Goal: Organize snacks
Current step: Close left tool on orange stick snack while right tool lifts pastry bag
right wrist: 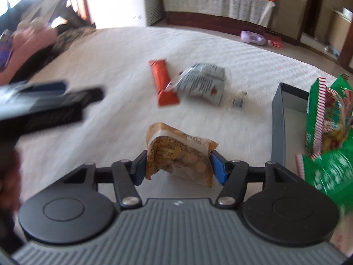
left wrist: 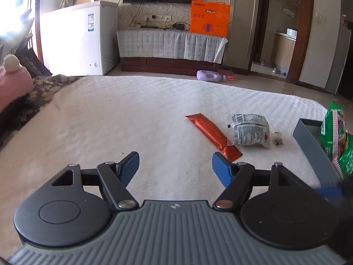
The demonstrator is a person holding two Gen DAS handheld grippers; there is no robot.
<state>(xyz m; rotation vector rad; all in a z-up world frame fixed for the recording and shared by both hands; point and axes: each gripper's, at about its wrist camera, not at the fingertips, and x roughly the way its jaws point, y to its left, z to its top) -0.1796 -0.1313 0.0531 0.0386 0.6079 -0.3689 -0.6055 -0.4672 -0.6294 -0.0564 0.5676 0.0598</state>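
On a white textured cloth (left wrist: 132,114), the left gripper (left wrist: 175,165) hangs spread and empty. At one o'clock lie a long orange foil bar (left wrist: 213,137) and a grey printed snack pouch (left wrist: 250,131). The right gripper (right wrist: 178,165) pinches a tan crinkled biscuit packet (right wrist: 178,154) — at two o'clock, a dark grey box (right wrist: 278,121) holds green snack bags (right wrist: 326,132).

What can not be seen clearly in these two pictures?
- Inside of the grey box: hidden by its wall and the green bags, both views.
- Tiny clear packet: too small in the left view, blurred in the right.
- Print on the tan snack in the right gripper: blurred.
- Left gripper: open.
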